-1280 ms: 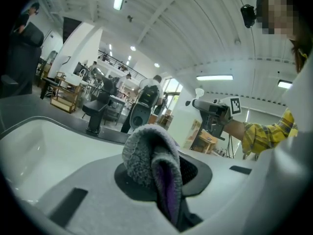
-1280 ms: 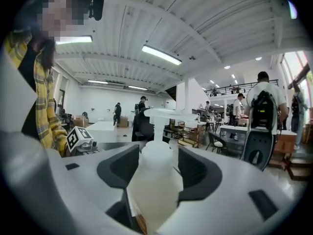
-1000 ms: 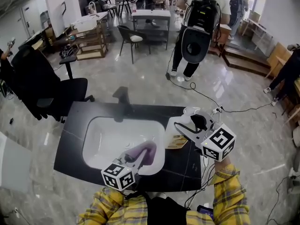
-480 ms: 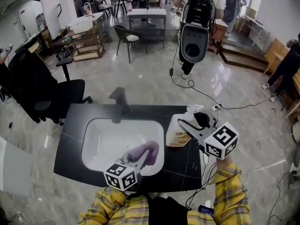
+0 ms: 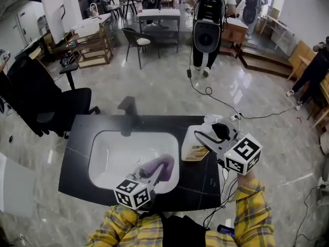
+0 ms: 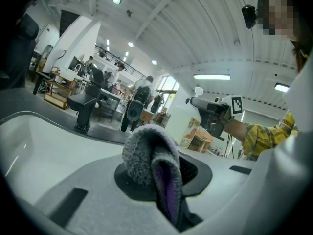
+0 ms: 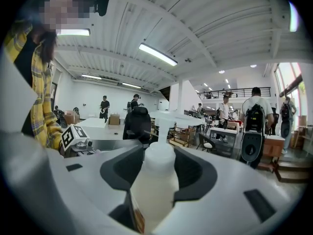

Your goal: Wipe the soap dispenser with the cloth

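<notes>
At the near rim of the sink (image 5: 103, 181), grips the folded purple cloth (image 5: 159, 164) in the left gripper (image 5: 153, 174), jaws narrow on the fold. To the right, clamps the soap dispenser (image 5: 191, 149) in the right gripper (image 5: 201, 140), jaws half-wide around the bottle's body, over the black counter (image 5: 77, 138). Shows almost no change across the last second: keeps both grippers in place, both grips unchanged. Leaves cloth and dispenser apart. Suggests wiping not yet begun; probably calls for bringing cloth across to bottle.
</notes>
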Demonstrator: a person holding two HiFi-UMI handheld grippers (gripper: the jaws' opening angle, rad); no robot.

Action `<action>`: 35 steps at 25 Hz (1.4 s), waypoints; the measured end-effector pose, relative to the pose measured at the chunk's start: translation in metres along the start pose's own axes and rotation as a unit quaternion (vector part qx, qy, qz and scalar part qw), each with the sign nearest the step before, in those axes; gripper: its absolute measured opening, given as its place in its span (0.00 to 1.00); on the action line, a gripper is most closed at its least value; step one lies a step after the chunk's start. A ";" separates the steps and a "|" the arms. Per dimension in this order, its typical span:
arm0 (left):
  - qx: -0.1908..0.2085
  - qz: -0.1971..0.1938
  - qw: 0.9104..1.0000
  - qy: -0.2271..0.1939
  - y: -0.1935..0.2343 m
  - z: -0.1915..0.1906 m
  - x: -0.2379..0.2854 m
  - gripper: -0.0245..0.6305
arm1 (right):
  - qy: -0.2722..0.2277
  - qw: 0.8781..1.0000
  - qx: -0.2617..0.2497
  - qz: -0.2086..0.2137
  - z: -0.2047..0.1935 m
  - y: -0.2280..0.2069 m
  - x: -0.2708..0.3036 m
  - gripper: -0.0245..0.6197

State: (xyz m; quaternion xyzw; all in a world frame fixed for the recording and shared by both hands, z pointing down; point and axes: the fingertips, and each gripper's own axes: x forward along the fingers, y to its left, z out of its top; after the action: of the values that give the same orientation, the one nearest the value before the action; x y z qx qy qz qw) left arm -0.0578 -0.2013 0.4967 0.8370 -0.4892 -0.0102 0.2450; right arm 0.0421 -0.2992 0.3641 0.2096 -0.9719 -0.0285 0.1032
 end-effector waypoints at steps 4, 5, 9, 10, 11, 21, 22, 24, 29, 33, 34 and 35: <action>0.003 -0.006 1.000 0.001 -0.002 -0.002 0.005 0.11 | -0.002 1.000 -0.002 -0.002 -0.004 -0.001 0.001 0.33; 0.004 -0.008 1.000 0.002 -0.002 -0.003 0.005 0.11 | -0.003 1.000 -0.002 -0.002 -0.004 -0.001 0.002 0.33; 0.006 -0.010 1.000 0.003 -0.001 -0.002 0.007 0.11 | -0.005 1.000 -0.004 -0.006 -0.005 -0.001 0.003 0.33; 0.007 -0.011 1.000 0.004 -0.002 -0.002 0.007 0.11 | -0.005 1.000 -0.005 -0.007 -0.005 -0.001 0.003 0.33; 0.007 -0.013 1.000 0.005 -0.003 -0.002 0.008 0.11 | -0.006 1.000 -0.006 -0.009 -0.005 -0.001 0.002 0.34; 0.009 -0.026 1.000 -0.005 -0.014 0.007 0.007 0.11 | -0.040 0.996 0.050 -0.059 -0.011 0.000 -0.030 0.36; 0.009 -0.028 1.000 -0.005 -0.015 0.007 0.007 0.11 | -0.041 0.995 0.050 -0.071 -0.014 -0.002 -0.036 0.36; 0.009 -0.032 0.999 -0.005 -0.017 0.007 0.007 0.11 | -0.048 0.993 0.059 -0.091 -0.018 -0.003 -0.050 0.36; 0.012 -0.047 0.999 0.000 -0.028 0.008 0.009 0.11 | -0.061 0.985 0.107 -0.118 -0.024 0.006 -0.081 0.32; 0.018 -0.059 0.998 0.004 -0.036 0.005 0.012 0.11 | -0.050 0.981 0.140 -0.125 -0.040 0.027 -0.092 0.28; 0.025 -0.062 0.998 0.006 -0.038 0.004 0.012 0.11 | -0.042 0.980 0.146 -0.126 -0.048 0.032 -0.094 0.27; 0.032 -0.066 0.997 0.008 -0.041 0.002 0.012 0.11 | -0.033 0.980 0.150 -0.128 -0.056 0.038 -0.097 0.27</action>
State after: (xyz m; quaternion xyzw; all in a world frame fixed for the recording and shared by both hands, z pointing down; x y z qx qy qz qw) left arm -0.0183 -0.1959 0.4802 0.8749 -0.4309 -0.0038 0.2212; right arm 0.1247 -0.2255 0.4038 0.3442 -0.9331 0.0981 0.0341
